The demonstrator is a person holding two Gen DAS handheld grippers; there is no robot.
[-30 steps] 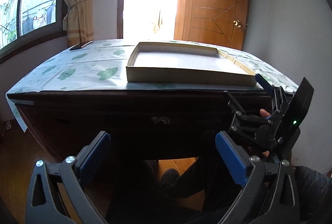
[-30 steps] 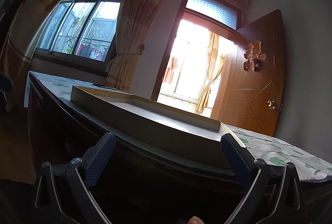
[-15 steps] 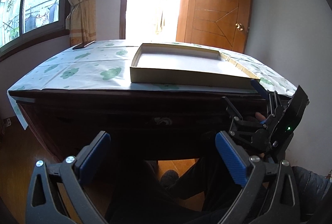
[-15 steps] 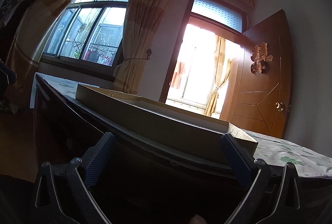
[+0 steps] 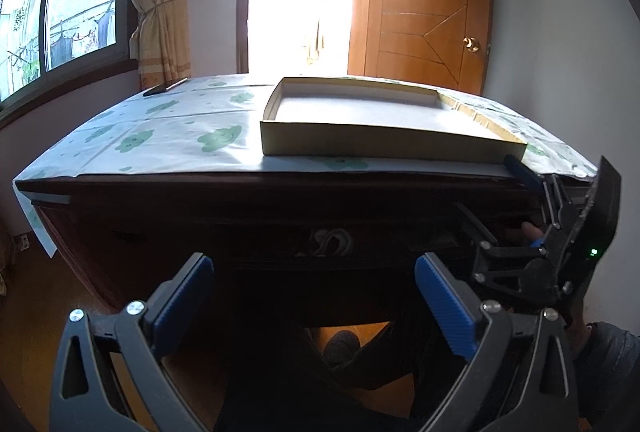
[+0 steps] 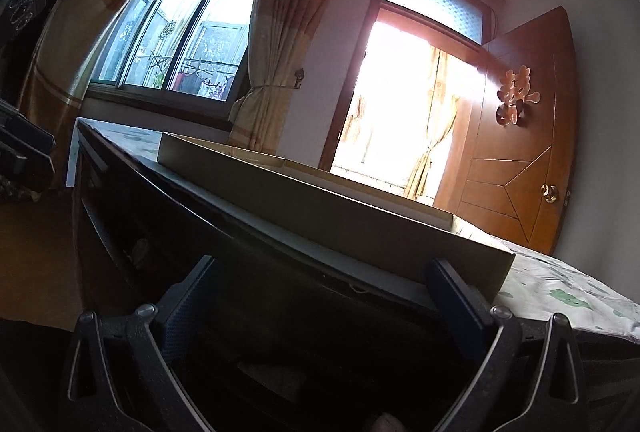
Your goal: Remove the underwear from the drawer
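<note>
A dark wooden desk fills both views. Its drawer front carries a metal handle and looks closed. No underwear is visible. My left gripper is open and empty, held back from the drawer front and level with the handle. My right gripper is at the desk's front edge on the right, with a hand behind it. In the right wrist view that gripper is open and empty, close to the dark desk front, just under the top edge.
A shallow cardboard tray lies on the desk's patterned cloth. A dark flat object rests at the far left corner. Behind are a window, a curtain and a wooden door. A person's legs are under the desk.
My right gripper has moved closer to the desk front and sits lower against the tray. The left gripper has shifted only slightly. Both stay open.
</note>
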